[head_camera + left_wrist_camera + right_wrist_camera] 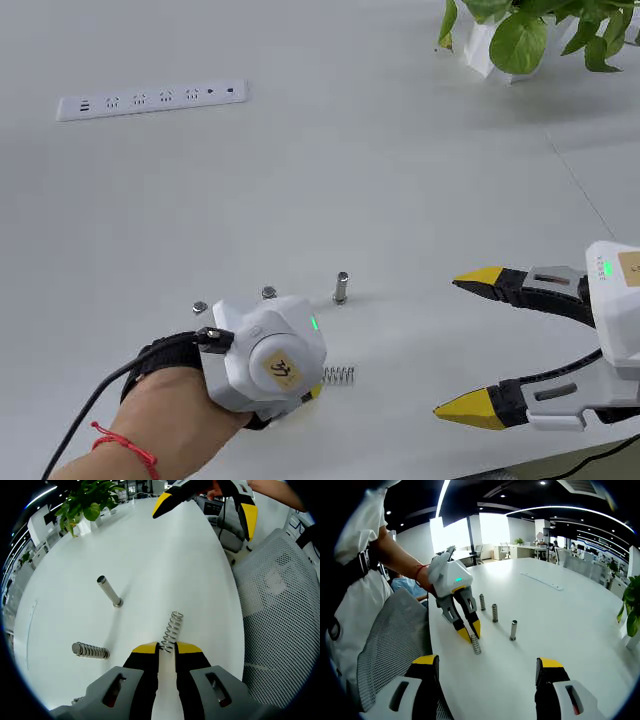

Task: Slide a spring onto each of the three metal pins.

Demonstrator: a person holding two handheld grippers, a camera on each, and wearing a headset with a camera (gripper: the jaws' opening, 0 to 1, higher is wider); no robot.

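L gripper point(167, 649) clamps one end of spring point(172, 628), low over table point(400, 160), on near side of bare pin point(109, 591). R gripper point(453, 345) open, at right. Risk: w/ end-only hold, spring may sag and miss pin top.

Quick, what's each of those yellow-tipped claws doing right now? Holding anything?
Left gripper: closed on one end of a spring.
Right gripper: open, holding nothing.

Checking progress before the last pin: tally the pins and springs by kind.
Pins: 3
Springs: 3 (2 on pins, 1 in left tongs)
Total: 6
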